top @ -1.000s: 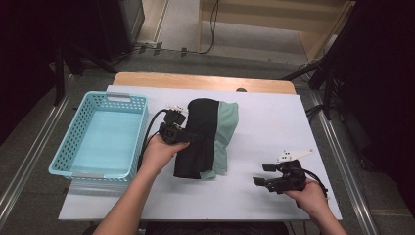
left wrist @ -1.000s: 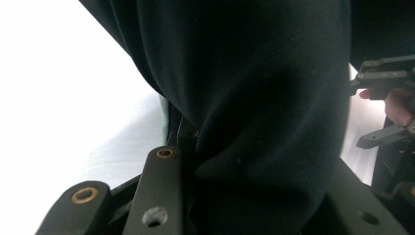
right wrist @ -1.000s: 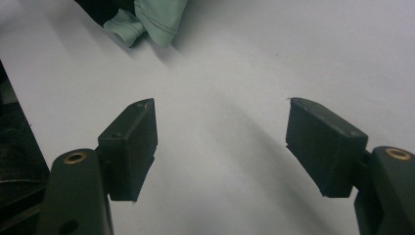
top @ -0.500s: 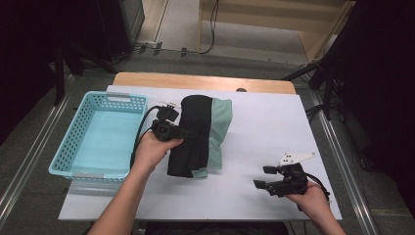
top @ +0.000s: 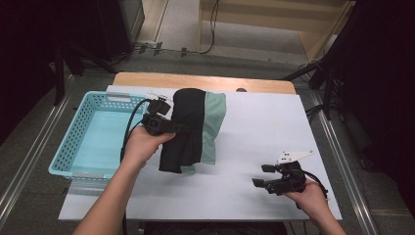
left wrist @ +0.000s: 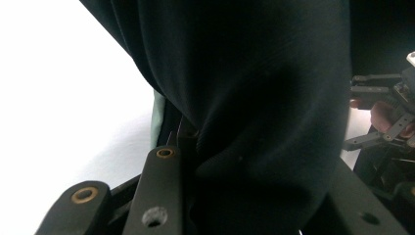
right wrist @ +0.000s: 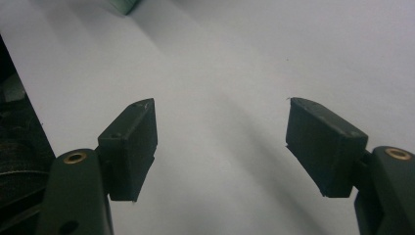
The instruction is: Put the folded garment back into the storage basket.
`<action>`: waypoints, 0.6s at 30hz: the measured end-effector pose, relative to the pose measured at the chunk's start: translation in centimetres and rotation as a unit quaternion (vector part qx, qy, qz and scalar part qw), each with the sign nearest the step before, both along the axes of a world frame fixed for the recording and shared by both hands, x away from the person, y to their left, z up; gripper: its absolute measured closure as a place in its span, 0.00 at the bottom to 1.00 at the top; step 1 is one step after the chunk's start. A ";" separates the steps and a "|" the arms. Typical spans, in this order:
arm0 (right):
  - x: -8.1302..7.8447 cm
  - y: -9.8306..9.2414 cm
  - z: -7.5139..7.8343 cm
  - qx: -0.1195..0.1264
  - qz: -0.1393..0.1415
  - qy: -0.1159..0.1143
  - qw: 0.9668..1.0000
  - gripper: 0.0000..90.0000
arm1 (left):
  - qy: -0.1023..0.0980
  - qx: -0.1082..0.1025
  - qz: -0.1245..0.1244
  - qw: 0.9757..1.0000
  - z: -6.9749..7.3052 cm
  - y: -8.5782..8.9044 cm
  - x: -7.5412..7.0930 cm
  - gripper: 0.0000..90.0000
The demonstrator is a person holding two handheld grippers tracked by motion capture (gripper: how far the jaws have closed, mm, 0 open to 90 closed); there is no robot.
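Seen from above, we held the left hand-held gripper (top: 182, 129) clamped on a folded garment (top: 188, 128), black on its near face with a pale green layer showing along its right side. The garment hung from the jaws over the left half of the table (top: 264, 127), its lower end near the white surface; whether it touched there we could not tell. It lay just to the right of a light blue basket (top: 73, 147), which stood at the table's left edge and partly overhung it. The left hand (top: 142, 146) wrapped the body of that hand-held gripper, and a black cable (top: 128, 133) looped from it above the basket's right rim.

In the left gripper view, dark cloth (left wrist: 254, 98) was bunched between the two black jaws and covered most of the frame, with a sliver of green (left wrist: 157, 117) at its left edge and the white table (left wrist: 63, 88) beyond.

We kept the right hand-held gripper (top: 260, 175) near the front right corner of the table, well apart from the garment, held by the right hand (top: 308, 196). Its jaws stood wide apart with nothing between them. In the right gripper view, both pads (right wrist: 134, 147) hung above the bare white surface (right wrist: 220, 73).
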State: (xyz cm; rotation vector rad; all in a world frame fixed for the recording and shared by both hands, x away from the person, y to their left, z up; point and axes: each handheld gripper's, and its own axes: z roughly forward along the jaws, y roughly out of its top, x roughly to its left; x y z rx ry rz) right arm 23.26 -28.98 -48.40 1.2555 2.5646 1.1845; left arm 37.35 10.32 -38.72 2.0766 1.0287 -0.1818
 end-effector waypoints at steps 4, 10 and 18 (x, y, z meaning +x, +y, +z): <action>0.2 0.1 -0.1 -0.001 0.004 0.001 1.000 0.29 | -0.005 0.002 0.004 1.000 0.6 0.8 0.1 0.75; 0.4 0.4 -0.1 0.001 0.007 0.001 1.000 0.29 | -0.008 0.003 0.013 1.000 1.5 2.0 0.3 0.75; 0.5 0.5 -0.1 0.000 0.007 0.003 1.000 0.29 | -0.012 0.006 0.020 1.000 3.0 3.5 0.6 0.75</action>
